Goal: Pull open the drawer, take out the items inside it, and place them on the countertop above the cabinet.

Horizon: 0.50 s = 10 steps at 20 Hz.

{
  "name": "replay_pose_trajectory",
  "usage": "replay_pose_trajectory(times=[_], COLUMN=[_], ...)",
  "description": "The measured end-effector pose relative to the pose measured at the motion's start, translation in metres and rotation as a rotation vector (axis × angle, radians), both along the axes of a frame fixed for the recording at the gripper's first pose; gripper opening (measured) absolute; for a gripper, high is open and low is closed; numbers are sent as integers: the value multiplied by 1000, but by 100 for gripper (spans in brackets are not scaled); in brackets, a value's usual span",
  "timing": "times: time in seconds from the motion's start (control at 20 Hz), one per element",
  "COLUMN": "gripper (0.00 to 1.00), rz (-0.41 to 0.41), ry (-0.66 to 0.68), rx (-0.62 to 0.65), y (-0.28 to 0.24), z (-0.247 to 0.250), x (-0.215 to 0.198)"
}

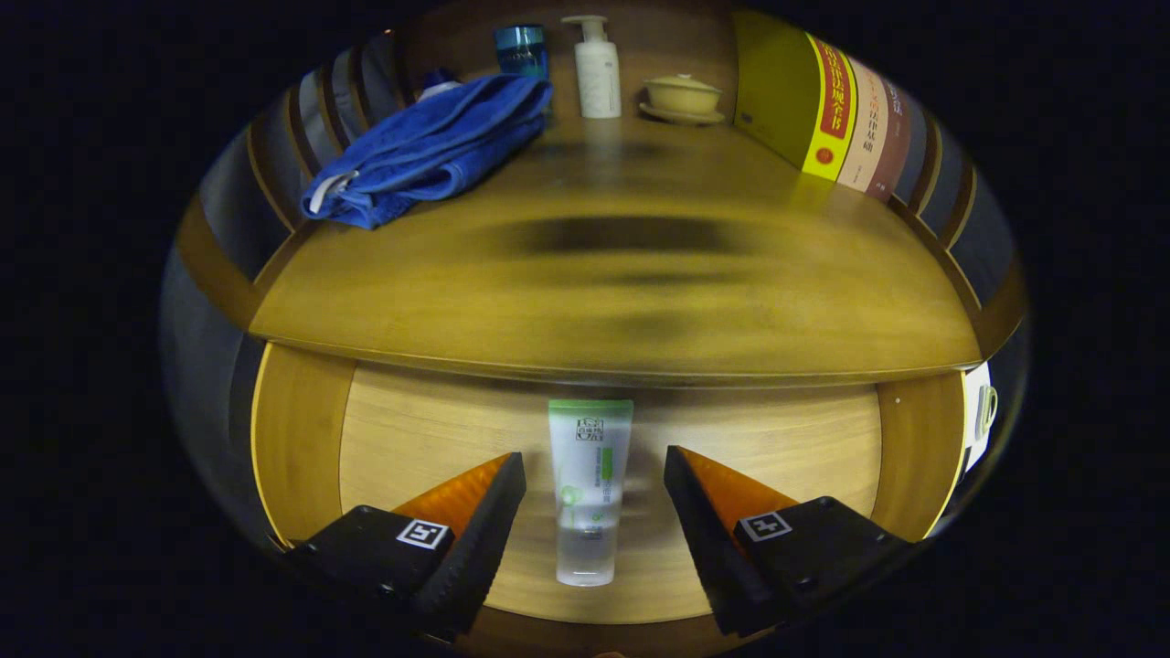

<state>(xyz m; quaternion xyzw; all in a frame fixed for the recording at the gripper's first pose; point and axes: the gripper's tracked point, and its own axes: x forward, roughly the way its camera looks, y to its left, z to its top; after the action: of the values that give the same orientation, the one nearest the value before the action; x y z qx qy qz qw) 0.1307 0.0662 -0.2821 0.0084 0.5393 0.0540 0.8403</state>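
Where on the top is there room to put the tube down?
The countertop is bare across its middle and front edge, between the blue towel and the books. The back is crowded: blue jar, pump bottle, lidded bowl. The tube lies in the open drawer between the open gripper fingers, untouched.

home bathroom vanity | towel (430, 146) | lotion pump bottle (596, 68) | books (836, 110)
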Motion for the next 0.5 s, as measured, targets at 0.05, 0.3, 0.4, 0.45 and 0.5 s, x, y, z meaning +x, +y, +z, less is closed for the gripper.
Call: replay_pose_trajectory(times=[0.05,0.3,0.4,0.45,0.5], gripper=[100,73,72,68,65], rz=[-6,-12,-19,-20,-16], ry=[14,90,121,128,123], rx=[1,2,8,22,24], y=[1,2,6,10,12], z=[-4,-18,-23,-24,-17], x=[0,-12,-14,-16,-15])
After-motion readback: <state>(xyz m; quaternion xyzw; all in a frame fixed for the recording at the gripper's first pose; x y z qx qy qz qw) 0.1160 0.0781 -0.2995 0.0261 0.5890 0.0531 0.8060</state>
